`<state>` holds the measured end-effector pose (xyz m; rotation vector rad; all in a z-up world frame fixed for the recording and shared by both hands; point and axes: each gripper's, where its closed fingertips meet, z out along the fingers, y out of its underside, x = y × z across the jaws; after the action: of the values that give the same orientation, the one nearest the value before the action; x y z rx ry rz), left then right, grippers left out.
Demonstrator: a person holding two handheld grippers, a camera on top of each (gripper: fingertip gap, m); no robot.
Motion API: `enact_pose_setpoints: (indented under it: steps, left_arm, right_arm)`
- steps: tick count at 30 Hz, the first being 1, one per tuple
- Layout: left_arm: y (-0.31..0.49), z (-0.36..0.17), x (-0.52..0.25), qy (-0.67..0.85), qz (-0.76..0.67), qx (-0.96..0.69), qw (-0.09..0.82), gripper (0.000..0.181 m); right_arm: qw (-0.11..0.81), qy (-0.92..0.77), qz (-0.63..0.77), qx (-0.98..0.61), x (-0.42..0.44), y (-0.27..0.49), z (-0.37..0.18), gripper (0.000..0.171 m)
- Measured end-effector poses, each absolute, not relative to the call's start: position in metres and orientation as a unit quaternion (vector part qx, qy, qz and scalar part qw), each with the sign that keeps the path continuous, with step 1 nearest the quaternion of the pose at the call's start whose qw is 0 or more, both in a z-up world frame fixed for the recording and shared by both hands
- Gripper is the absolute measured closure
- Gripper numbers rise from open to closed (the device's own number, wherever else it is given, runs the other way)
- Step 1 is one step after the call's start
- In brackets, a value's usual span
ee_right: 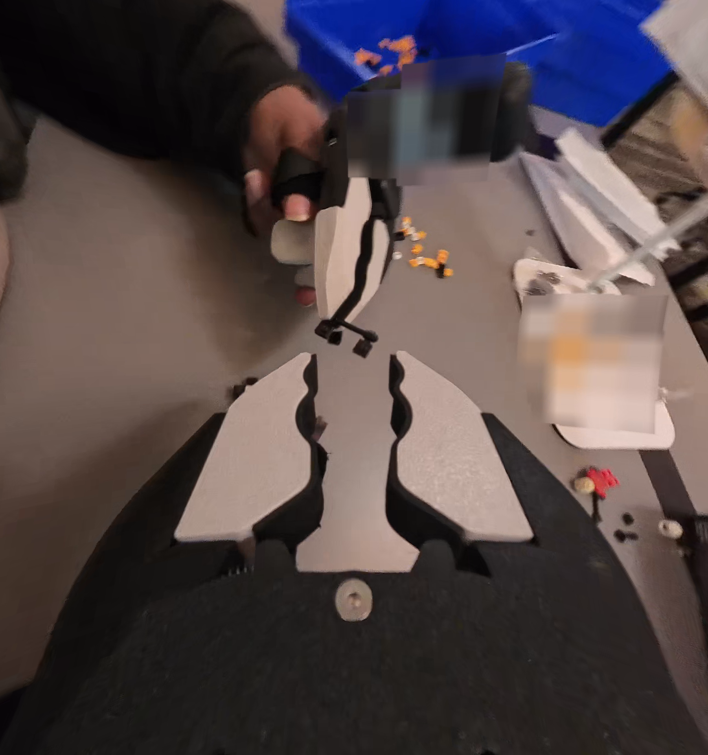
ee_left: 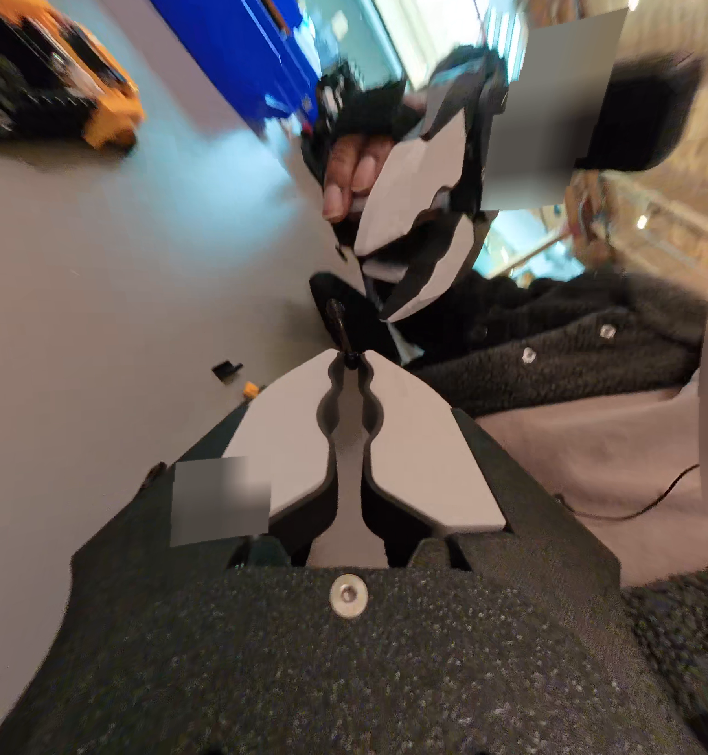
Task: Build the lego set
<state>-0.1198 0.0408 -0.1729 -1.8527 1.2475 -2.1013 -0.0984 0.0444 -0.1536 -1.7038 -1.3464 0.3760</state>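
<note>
Two grippers met over the grey table (ee_right: 99, 327). The left gripper (ee_left: 350, 361) had its jaws pressed together on a thin black lego assembly (ee_left: 340, 327) at the very tips; seen from the right wrist view, that assembly (ee_right: 346, 333) was a slim black bar with small black clips hanging below the left gripper (ee_right: 336, 316), clear of the table. The right gripper (ee_right: 352, 359) hung just short of it, jaws apart with nothing between them; in the left wrist view it (ee_left: 378, 302) pointed down toward the held piece.

A hand (ee_right: 280, 171) in a dark sleeve gripped the left tool's handle. A scatter of small orange pieces (ee_right: 425, 253) lay toward the table's far side, near a blue bin (ee_right: 466, 41) at the far edge. A red piece (ee_right: 599, 480) and a few black bits lay by the right edge. An orange and black model (ee_left: 58, 81) sat at the table's far-left corner in the left wrist view, heavily blurred.
</note>
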Motion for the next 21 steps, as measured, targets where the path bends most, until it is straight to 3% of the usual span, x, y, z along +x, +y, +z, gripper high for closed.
enact_pose_setpoints:
  steps: [4, 10, 14, 21]
  left_arm:
    - [0.058, -0.165, -0.114, 0.329, -0.712, -0.617, 0.06, 0.176]
    - [0.051, -0.165, -0.109, 0.291, -0.725, -0.623, 0.047, 0.175]
    - [0.049, -0.165, -0.109, 0.284, -0.729, -0.622, 0.038, 0.175]
    - [0.047, -0.171, -0.107, 0.288, -0.722, -0.628, 0.037, 0.176]
  right_arm:
    - [0.514, -0.439, 0.17, -0.717, -0.1, 0.051, -0.16, 0.13]
    - [0.532, -0.42, 0.155, -0.719, -0.107, 0.059, -0.17, 0.12]
    - [0.529, -0.419, 0.17, -0.719, -0.109, 0.058, -0.174, 0.121]
    - [0.537, -0.412, 0.176, -0.714, -0.107, 0.06, -0.177, 0.138]
